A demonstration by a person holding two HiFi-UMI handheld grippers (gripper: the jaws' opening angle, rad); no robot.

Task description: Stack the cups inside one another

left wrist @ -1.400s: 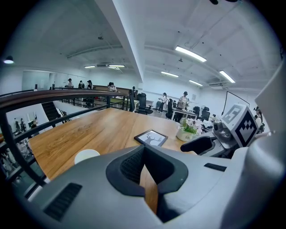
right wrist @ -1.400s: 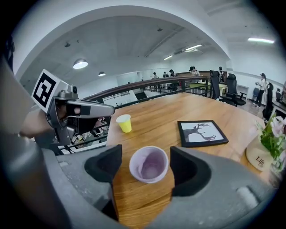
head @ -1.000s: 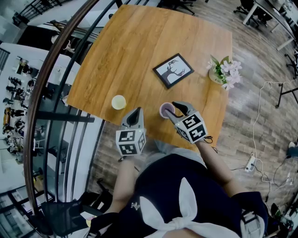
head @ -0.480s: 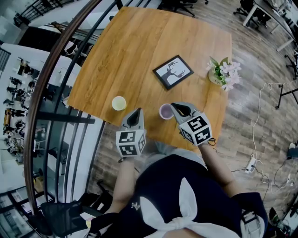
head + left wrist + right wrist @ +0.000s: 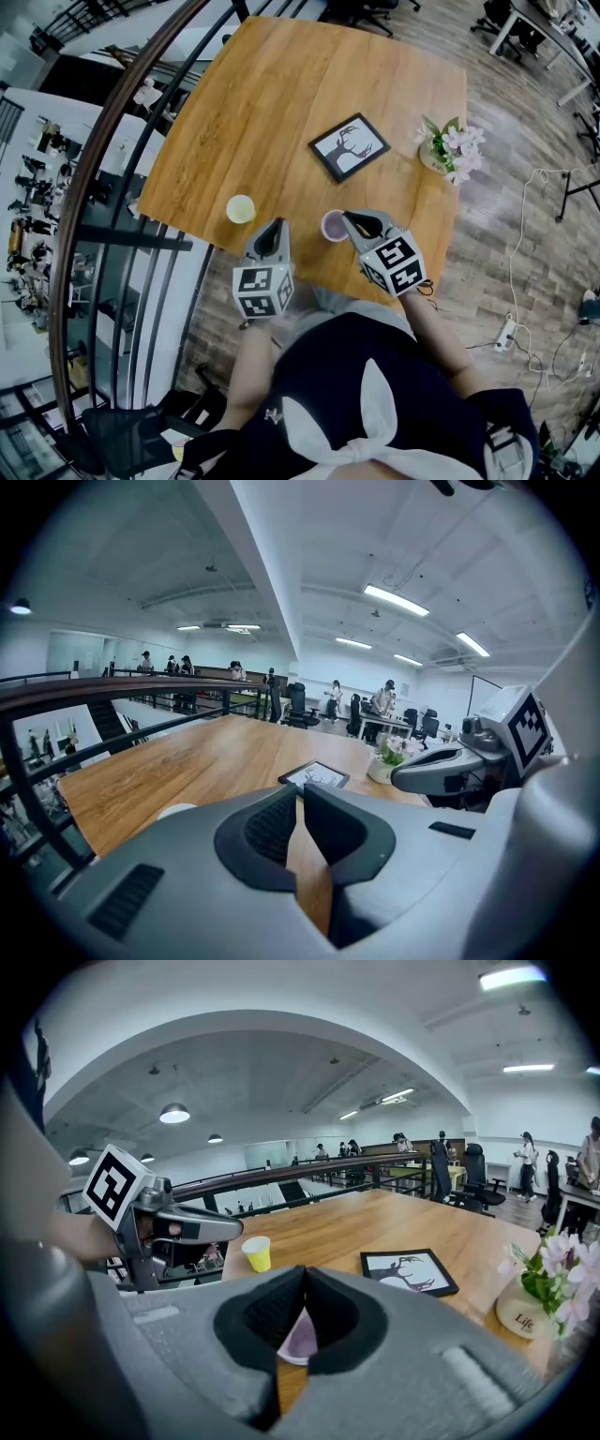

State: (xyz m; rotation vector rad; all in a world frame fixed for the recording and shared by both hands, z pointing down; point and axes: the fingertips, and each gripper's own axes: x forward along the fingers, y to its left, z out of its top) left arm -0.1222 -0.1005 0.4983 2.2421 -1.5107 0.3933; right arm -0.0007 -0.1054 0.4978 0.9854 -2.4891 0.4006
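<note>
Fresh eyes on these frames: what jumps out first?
Two cups stand apart near the front edge of the wooden table, a yellow cup on the left and a purple cup on the right, not yet stacked. The right gripper is closed right beside the purple cup, and the left gripper is closed and empty between the cups. Farther back are a framed deer picture and a flower vase.

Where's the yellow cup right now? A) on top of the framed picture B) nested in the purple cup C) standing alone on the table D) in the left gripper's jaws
C: the yellow cup stands by itself on the table, apart from the purple cup, and the left gripper is shut on nothing.
</note>
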